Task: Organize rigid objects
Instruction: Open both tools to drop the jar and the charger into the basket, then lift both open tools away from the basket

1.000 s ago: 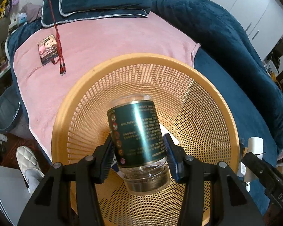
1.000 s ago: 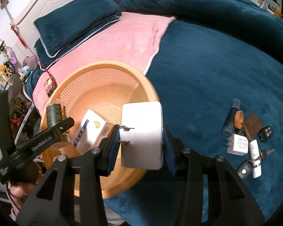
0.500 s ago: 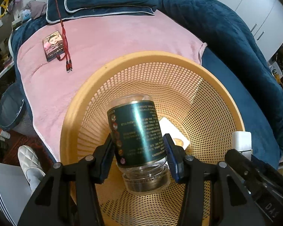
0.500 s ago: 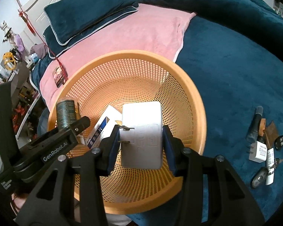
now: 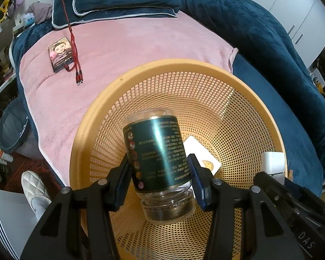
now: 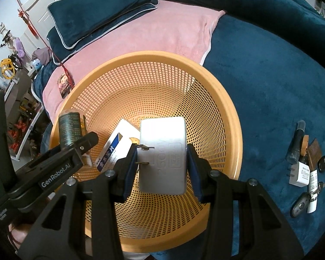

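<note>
"GenRobot.AI" is printed in white on the left gripper, which is clamped on a clear jar with a dark green label of small illegible print. The right gripper is clamped on a white plug adapter. Both hang over the orange mesh basket, above a blue-and-white box

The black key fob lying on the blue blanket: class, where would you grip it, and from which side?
Grip the black key fob across its narrow width, coming from above. It lies flat on the blue blanket, with a white tube close beside it, so a claw should probably straddle its body's lower end.
</note>
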Tool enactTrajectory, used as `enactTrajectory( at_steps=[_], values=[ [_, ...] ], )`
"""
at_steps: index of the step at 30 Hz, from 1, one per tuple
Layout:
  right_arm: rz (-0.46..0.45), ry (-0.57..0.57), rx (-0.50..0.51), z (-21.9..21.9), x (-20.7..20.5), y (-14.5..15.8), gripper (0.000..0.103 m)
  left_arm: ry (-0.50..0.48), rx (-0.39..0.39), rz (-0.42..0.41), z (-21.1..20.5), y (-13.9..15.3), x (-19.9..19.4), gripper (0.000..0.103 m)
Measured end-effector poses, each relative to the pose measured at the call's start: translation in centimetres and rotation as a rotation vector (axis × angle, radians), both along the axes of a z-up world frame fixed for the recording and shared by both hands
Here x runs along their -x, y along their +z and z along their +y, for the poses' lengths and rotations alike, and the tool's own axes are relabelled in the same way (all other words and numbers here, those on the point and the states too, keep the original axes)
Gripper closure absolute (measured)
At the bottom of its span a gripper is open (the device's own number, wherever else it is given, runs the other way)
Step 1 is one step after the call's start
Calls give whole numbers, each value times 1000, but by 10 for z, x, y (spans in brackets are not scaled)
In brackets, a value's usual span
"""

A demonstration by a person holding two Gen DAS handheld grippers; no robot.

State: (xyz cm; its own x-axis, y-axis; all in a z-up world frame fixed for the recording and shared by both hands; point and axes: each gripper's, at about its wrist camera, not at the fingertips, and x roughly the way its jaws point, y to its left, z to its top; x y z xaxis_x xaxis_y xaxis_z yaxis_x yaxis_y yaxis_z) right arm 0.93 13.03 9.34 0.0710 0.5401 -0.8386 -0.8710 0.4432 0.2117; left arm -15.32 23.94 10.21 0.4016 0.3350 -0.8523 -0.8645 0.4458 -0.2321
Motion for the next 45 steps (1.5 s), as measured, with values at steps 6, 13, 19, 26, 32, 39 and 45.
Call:
enactTrajectory(
  at_steps=[6,13,19,26,32,39,45],
  values=[
    [-5,-3,2,-2,1,0,59,-5,2,-5,2,0,0,51],
    [-6,-16,4,-6,-1,2,57,15,1,-8,1,2,3,51],
    [-20,-28,5,-12,-4,10,45,14,-37,-21,-2,12,6,19],
    [-31,-46,-15,-25,-5,18,13,28,-36,-4,-4,14,10,3],
    [-46,-45,22,-33,-5,14,3,14,-54,35,-13,16,7,2],
    [-39,-68,27,-47,-10,14,0,4,-66,41,-20,19,6,2],
    [-42,-79,14,-56,-14,20,0,-6,-80,41,-28,23,4,2]
  ],
)
